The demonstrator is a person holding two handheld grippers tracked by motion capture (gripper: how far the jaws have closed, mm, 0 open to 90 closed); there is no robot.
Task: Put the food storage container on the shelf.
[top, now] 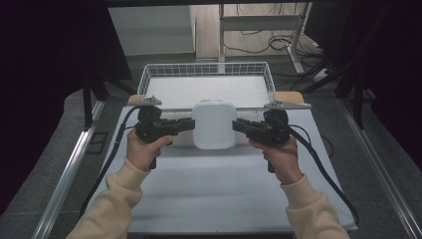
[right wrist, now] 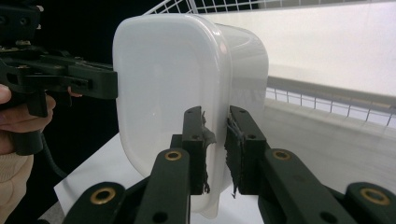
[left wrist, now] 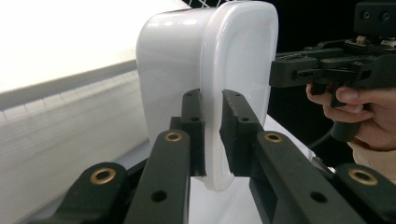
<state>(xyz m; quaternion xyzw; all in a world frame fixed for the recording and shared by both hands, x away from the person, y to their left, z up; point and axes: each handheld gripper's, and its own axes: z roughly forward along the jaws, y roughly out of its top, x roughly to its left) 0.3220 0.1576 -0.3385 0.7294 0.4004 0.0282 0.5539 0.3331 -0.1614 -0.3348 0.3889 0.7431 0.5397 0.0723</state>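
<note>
A white plastic container with rounded corners is held between both grippers, in front of the wire basket. My left gripper is shut on its left rim; in the left gripper view the jaws pinch the container's lid edge, gripper. My right gripper is shut on the right rim; in the right gripper view the worn pads clamp the container's edge, gripper. Each gripper view shows the other hand's gripper on the far side.
The white wire basket with a pale liner stands at the table's far side, just behind the container. A white cloth covers the table. Cables trail from both grippers. Dark curtains and table legs lie beyond.
</note>
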